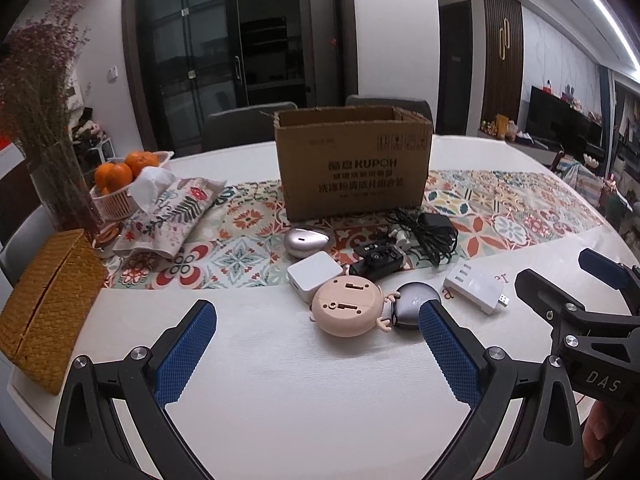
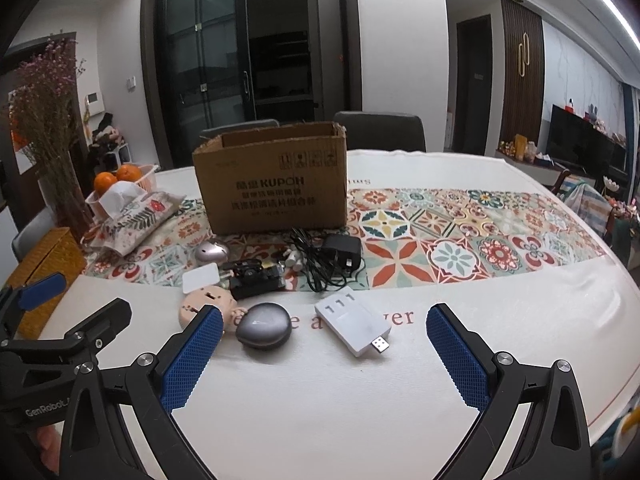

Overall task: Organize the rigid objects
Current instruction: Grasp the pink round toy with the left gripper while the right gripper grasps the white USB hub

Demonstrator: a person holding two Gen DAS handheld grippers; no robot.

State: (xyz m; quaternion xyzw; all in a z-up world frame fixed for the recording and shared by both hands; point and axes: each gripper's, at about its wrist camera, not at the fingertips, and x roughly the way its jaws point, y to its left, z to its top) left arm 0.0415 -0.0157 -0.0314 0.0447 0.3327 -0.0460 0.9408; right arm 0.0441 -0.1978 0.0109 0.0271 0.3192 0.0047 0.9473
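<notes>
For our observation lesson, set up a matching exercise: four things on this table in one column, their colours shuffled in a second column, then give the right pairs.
Things:
1. cardboard box
2. USB adapter
3. power adapter with cord
4. round toy

Colours:
A. black
B. beige-pink
C. brown
D. white

Pairs: 1-C, 2-D, 3-A, 4-B

A home dining room: round table (image 1: pixel 320 380), patterned runner (image 2: pixel 460 240), oranges (image 1: pixel 120 172), television (image 2: pixel 580 148) beyond
</notes>
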